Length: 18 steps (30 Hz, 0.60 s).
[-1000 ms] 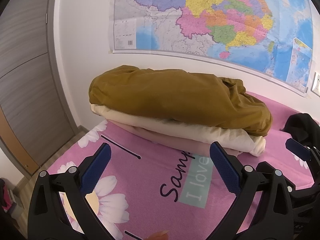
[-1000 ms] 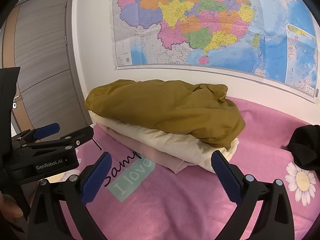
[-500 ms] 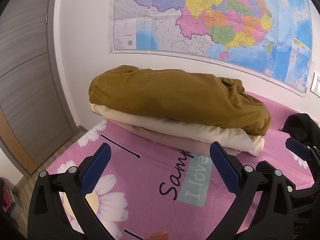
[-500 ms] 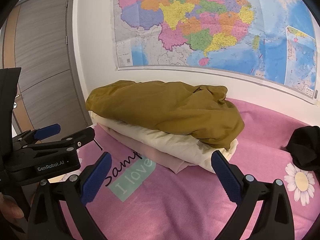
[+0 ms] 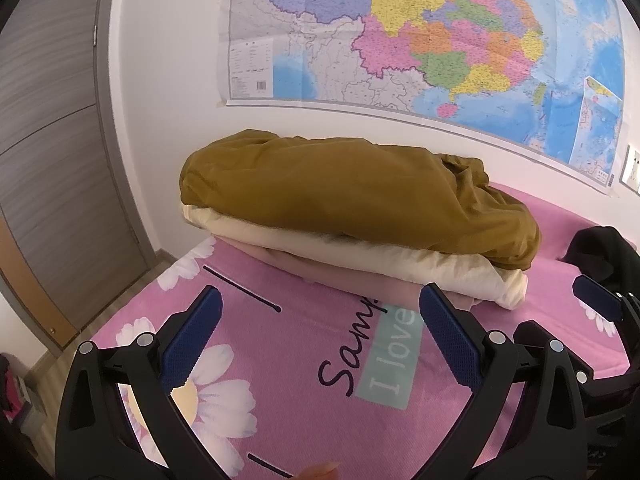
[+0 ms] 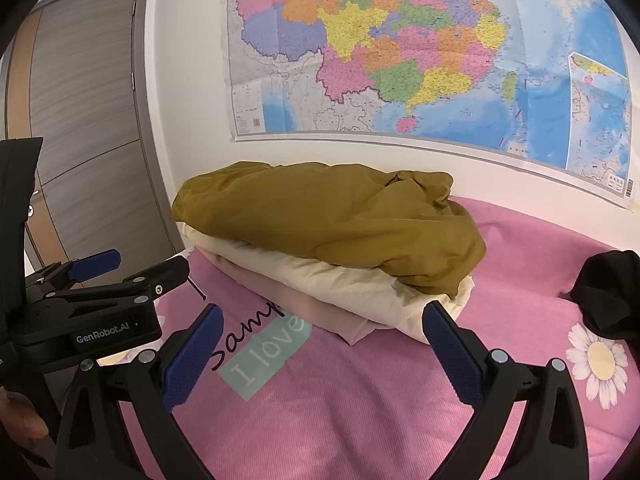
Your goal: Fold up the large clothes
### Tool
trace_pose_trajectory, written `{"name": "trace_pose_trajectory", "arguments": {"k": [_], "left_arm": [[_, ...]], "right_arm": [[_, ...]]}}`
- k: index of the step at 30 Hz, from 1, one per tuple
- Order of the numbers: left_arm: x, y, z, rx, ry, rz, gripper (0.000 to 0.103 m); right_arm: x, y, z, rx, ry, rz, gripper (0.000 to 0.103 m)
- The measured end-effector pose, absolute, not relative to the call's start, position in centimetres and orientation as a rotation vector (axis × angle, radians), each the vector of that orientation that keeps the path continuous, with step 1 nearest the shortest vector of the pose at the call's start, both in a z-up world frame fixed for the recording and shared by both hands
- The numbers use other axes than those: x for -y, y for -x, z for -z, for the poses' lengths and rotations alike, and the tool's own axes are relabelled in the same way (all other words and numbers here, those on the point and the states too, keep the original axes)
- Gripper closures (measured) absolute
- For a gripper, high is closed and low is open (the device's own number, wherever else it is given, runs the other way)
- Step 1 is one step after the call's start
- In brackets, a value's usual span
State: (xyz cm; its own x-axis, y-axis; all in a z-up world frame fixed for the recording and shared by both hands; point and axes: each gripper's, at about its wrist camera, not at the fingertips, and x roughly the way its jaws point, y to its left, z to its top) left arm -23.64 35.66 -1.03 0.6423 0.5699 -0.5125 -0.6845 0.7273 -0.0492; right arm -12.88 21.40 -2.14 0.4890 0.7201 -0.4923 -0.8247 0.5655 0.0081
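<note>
Clearly soft and bulky, the mustard garment (image 5: 352,196) tops a folded stack (image 5: 360,256) mid-frame on the pink bed (image 5: 280,360); its loose right-hand edge looks best to pinch. Left gripper (image 5: 320,340) and right gripper (image 6: 320,348) both gape wide, empty. Nothing has shifted since earlier.

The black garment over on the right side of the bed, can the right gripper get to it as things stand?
Probably yes. The right gripper is open and empty, and only bare pink bedspread lies between it and the black garment; the folded stack sits off to the left.
</note>
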Motion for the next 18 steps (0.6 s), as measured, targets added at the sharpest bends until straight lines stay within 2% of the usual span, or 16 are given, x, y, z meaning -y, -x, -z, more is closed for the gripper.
{"name": "trace_pose_trajectory", "arguments": {"k": [18], "left_arm": [[-35.0, 24.0, 1.7, -0.511, 0.271, -0.719, 0.006]], "right_arm": [[-20.2, 13.1, 2.4, -0.485, 0.237, -0.938, 0.006]]}}
